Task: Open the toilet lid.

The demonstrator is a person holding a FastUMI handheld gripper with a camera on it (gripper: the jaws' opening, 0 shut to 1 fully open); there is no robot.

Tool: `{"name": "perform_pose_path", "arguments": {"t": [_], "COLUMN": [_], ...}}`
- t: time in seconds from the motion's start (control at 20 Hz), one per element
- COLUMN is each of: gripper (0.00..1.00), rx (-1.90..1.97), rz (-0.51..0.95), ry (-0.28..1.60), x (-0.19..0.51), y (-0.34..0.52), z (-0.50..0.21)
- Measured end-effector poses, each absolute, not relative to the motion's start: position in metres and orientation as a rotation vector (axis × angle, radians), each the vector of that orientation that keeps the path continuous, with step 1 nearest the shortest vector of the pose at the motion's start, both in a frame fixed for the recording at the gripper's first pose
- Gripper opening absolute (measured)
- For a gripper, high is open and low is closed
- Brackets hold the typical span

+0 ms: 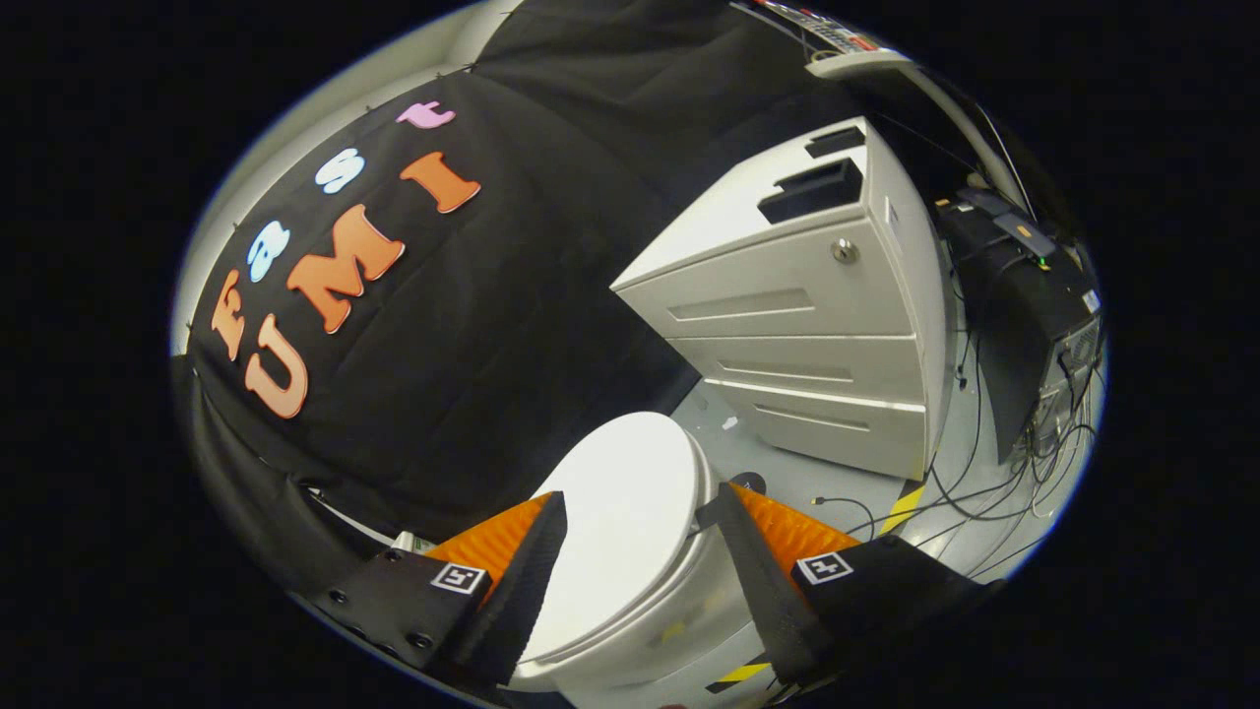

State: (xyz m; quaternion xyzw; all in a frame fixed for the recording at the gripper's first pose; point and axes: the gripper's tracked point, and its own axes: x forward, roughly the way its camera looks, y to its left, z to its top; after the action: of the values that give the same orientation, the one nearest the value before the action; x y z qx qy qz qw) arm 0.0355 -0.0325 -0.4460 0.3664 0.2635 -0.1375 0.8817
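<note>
Right up close, the claw (635,512) is spread wide, its two orange-and-black fingers (512,561) standing well apart with nothing gripped. Each finger carries a small square black-and-white marker (460,577) on its base. Between the fingers and just ahead of them sits the toilet (679,615), white, seen from above at a tilt. The toilet lid (625,522) is down, closed flat over the bowl, a smooth white oval running away from the fingers. The left fingertip overlaps the lid's left edge and the right fingertip sits at its right edge, but whether either touches it is hard to tell. Nothing is clamped.

Past the toilet, the pale floor (807,483) shows a yellow-and-black striped tape (901,507) strip and loose black cables (975,492) trailing off to the right. Farther on, to the right, stands a white drawer cabinet (817,325) with three drawer fronts and a round lock on the top one. Beyond it, far right, a black computer case (1034,335) sits among more wiring. On the left, the black cloth wall (492,325) rises behind the toilet.
</note>
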Motion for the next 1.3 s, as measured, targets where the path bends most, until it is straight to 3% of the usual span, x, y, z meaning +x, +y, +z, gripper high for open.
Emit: {"name": "perform_pose_path", "arguments": {"t": [0.65, 1.1, 1.25, 1.3], "gripper": [0.98, 0.70, 0.54, 0.43], "rx": [1.235, 1.377, 1.410, 1.400], "rz": [-0.510, -0.559, -0.517, -0.528], "ry": [0.634, 0.586, 0.561, 0.571], "x": [0.042, 0.059, 0.078, 0.075], "y": [-0.063, -0.065, -0.059, -0.062], "z": [-0.561, -0.588, -0.587, -0.584]}}
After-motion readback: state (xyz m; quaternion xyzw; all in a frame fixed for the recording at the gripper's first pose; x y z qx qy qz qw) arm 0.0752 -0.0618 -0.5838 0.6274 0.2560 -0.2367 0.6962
